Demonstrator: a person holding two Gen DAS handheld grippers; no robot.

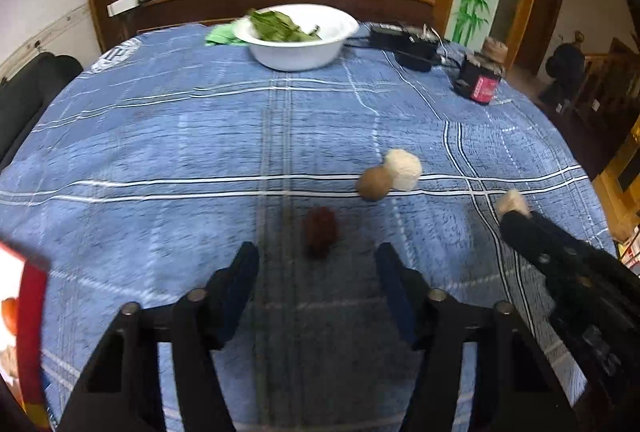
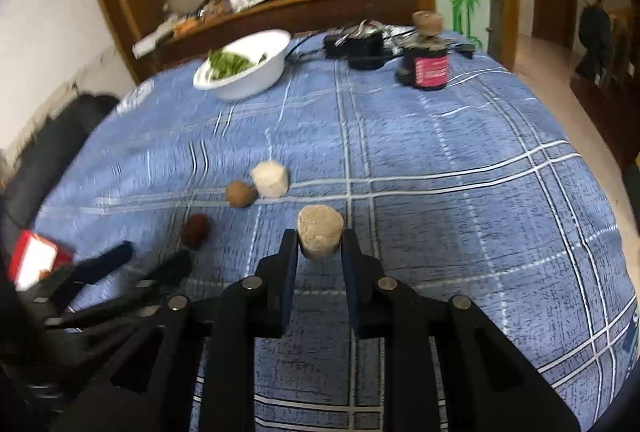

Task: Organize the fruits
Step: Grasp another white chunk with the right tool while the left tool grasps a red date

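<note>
Right claw [image 2: 319, 246] clamped on tan fruit [image 2: 320, 234]. Left claw [image 1: 316, 264] released, straddling red fruit [image 1: 319, 232]. Risk: sloppy close rolls it toward brown fruit [image 1: 374, 184].

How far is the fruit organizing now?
Nothing looks sorted yet. The right hand-held gripper is shut on a beige fruit. The left hand-held gripper, open, points at the dark red fruit. The brown fruit and white fruit remain on the blue cloth.

dark red fruit [image 1: 319, 232], brown fruit [image 1: 373, 184] – touching a pale fruit [image 1: 404, 168]
</note>
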